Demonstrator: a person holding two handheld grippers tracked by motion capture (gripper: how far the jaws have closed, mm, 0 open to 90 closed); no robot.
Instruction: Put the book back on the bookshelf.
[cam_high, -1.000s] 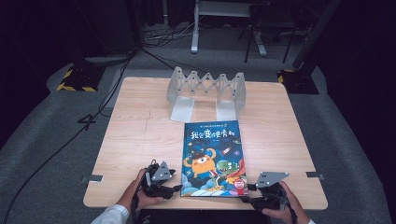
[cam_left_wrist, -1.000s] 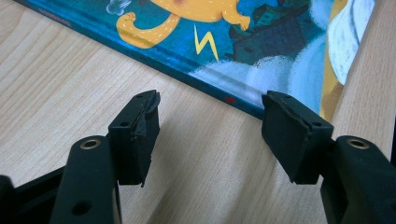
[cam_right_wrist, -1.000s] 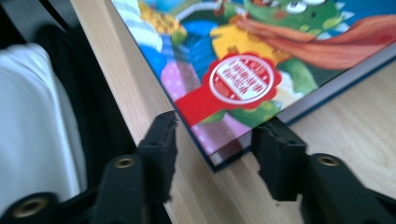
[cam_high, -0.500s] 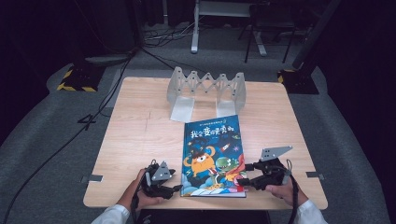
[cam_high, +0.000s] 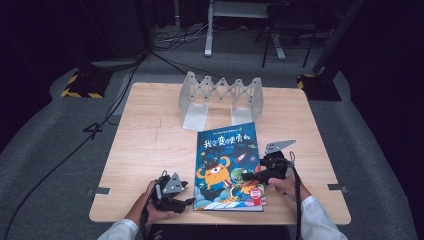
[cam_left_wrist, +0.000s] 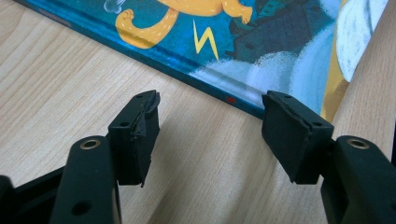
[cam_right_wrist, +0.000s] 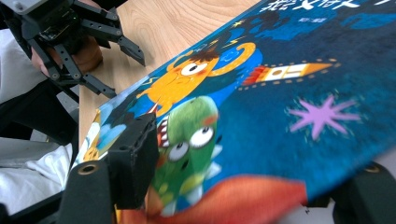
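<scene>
1. High view: wooden table (cam_high: 150, 145), pale top. Picture book (cam_high: 229, 167), blue cover with cartoon monsters, lies toward 5 o'clock of the tabletop, its lower edge near the table's front edge. Grey folding rack (cam_high: 221, 97) stands at 12 o'clock of the book, apart from it. Left gripper (cam_high: 186, 194) rests on the table at 9 o'clock of the book's lower corner, just beside that corner; jaws apart, nothing between them. Right gripper (cam_high: 251, 176) sits at 3 o'clock of the book, reaching in over the book's right edge; a hand (cam_high: 286, 186) holds it from behind.

2. Left gripper view: two black jaws stand moderately wide over bare table (cam_left_wrist: 201, 154). Book (cam_left_wrist: 243, 42) lies across 12 o'clock, its lower corner edge just beyond the jaw tips, not between the pads. Grip empty.

3. Right gripper view: book (cam_right_wrist: 289, 93) cover runs between the two jaws, one jaw above the cover at 8 o'clock, the other below the raised edge at 4 o'clock. Jaws have just been closing with the book between them; whether the pads press on it cannot be told. Left gripper (cam_right_wrist: 126, 70) shows at 10 o'clock, beyond the book's corner, jaws apart.
</scene>
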